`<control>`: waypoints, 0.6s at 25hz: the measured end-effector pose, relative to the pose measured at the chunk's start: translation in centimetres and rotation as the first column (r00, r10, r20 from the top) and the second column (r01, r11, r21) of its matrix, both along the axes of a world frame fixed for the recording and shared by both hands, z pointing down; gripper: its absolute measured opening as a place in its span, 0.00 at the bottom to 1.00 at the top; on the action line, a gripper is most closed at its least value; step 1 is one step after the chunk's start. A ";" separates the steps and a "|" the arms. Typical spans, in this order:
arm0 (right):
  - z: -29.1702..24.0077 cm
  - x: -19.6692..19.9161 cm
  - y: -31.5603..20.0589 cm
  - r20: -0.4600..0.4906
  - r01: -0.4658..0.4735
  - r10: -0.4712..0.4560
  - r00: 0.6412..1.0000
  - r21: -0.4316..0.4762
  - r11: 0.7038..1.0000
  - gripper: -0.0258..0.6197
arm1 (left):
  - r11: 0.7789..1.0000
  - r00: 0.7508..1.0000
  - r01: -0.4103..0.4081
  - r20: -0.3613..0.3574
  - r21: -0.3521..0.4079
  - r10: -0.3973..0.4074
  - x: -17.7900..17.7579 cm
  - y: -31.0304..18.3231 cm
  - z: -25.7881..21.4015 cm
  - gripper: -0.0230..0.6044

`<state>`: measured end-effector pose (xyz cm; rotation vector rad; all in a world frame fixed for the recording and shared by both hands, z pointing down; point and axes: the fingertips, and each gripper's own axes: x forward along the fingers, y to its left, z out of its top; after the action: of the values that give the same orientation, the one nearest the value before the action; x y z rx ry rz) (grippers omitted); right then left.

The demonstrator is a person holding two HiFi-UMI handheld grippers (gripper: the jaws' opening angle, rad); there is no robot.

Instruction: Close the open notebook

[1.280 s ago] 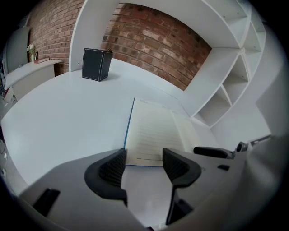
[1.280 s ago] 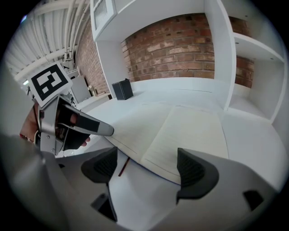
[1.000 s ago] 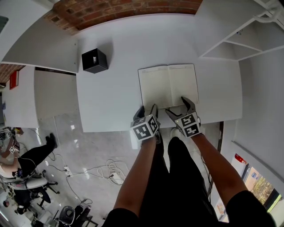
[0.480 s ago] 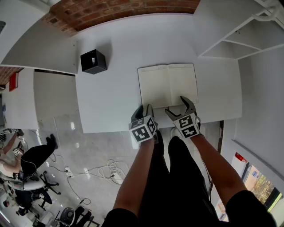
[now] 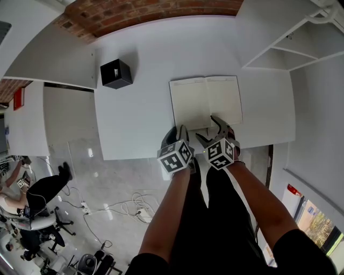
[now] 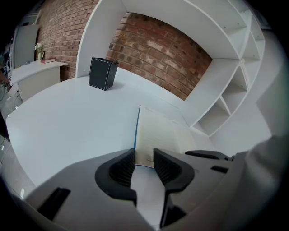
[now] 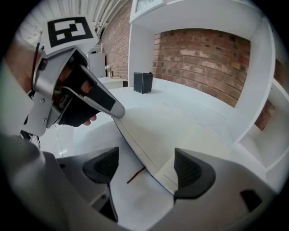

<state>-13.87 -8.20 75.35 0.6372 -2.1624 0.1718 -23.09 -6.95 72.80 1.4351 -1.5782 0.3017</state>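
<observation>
Notebook (image 5: pixel 206 102): lay open by the bench's (image 5: pixel 134 113) front edge, right of centre, its spine running front to back.
Left hand-held gripper (image 6: pixel 144 159): jaws had just been closing to a slim gap astride the notebook's near-left corner, probably not yet gripping.
Right hand-held gripper (image 7: pixel 145 168): released, jaws wide apart above the notebook's near edge.

I see a small black cube-shaped box (image 5: pixel 115 73) standing on the white tabletop (image 5: pixel 140 113), toward its far left corner. A red brick wall (image 5: pixel 156 8) runs behind, with white open shelving (image 5: pixel 279 56) to the right. Down on the pale grey floor (image 5: pixel 107 172), white cables (image 5: pixel 131 207) trail near a seated person (image 5: pixel 40 190).
</observation>
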 end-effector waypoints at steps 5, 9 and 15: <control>0.3 -1.2 0.1 -0.048 0.063 -0.060 0.997 0.049 0.997 0.57 | 1.000 1.000 -0.013 0.001 0.022 0.013 0.0 0.0 -0.3 0.24; 0.0 -0.9 -0.3 -0.041 0.034 -0.031 0.999 0.071 0.997 0.45 | 0.999 1.000 -0.024 -0.010 0.035 0.024 0.2 0.1 -0.7 0.24; 0.1 -0.8 -0.3 -0.047 0.040 -0.037 0.998 0.068 0.997 0.41 | 0.997 0.997 -0.058 -0.038 0.052 0.060 0.6 0.1 -1.3 0.24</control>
<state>-14.70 -8.50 75.43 0.6323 -2.1421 0.0621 -22.52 -6.88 71.53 1.5201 -1.5231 0.2684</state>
